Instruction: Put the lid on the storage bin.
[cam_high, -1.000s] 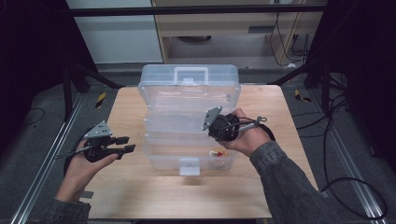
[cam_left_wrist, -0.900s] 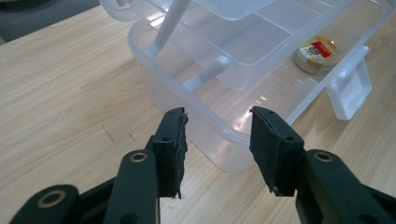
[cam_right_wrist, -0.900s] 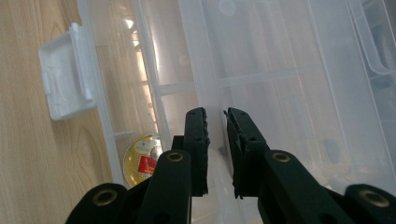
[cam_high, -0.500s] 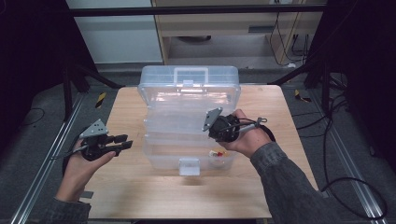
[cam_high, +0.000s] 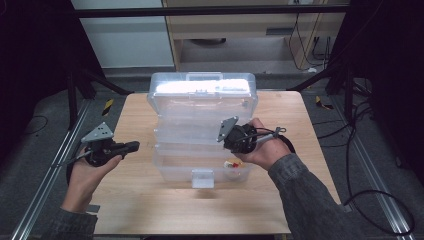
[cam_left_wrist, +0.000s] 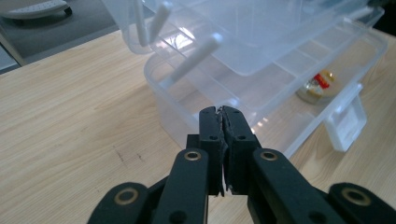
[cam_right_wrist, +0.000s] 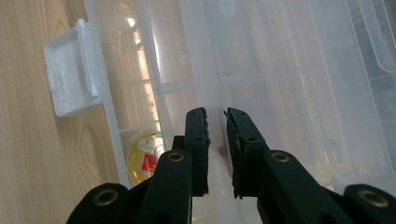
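A clear plastic organiser box (cam_high: 200, 107) stands open in tiers on the wooden table. My right gripper (cam_high: 234, 146) reaches down into it. In the right gripper view its jaws (cam_right_wrist: 215, 114) are nearly together on the thin edge of a clear tray (cam_right_wrist: 205, 70). A small round yellow and red thing (cam_high: 233, 164) (cam_right_wrist: 142, 161) (cam_left_wrist: 317, 85) lies in the front right compartment of the bottom tier. My left gripper (cam_high: 133, 145) (cam_left_wrist: 222, 110) hovers left of the box, pointing at it. Its jaws have just been closing and now meet with nothing between them.
A white latch (cam_high: 202, 178) (cam_left_wrist: 348, 123) (cam_right_wrist: 70, 91) hangs on the box's front wall. Bare table (cam_high: 135, 200) lies in front of the box and to its left. Black frame posts and cables surround the table on the floor.
The left gripper's jaws stood apart before and now are pressed together; that hand has shifted only slightly. The right hand and the box have not moved.
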